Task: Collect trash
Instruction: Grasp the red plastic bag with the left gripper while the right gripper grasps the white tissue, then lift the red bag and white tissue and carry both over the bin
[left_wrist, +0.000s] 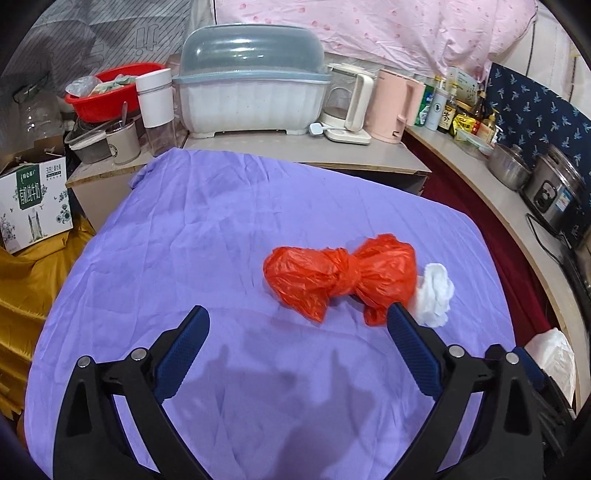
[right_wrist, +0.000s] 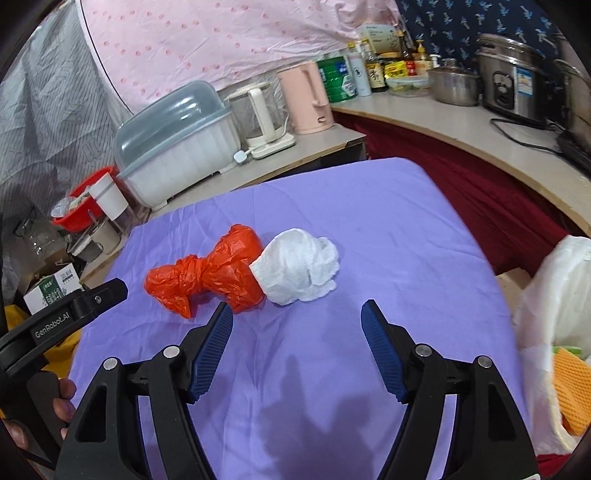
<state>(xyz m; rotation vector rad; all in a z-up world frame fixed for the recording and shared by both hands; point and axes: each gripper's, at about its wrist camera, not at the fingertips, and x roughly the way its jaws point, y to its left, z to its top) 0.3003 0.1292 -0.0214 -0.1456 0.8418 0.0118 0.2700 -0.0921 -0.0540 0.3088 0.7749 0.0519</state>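
Note:
A knotted orange plastic bag lies on the purple cloth, with a crumpled white tissue touching its right end. My left gripper is open and empty, just short of the bag and a little to its left. In the right wrist view the orange bag and the white tissue lie ahead on the purple cloth. My right gripper is open and empty, just short of the tissue. The left gripper's body shows at the left edge.
A white trash bag with an orange sponge-like item inside hangs off the table's right side; it also shows in the left wrist view. Behind stand a covered dish rack, kettles, a red basin and a carton.

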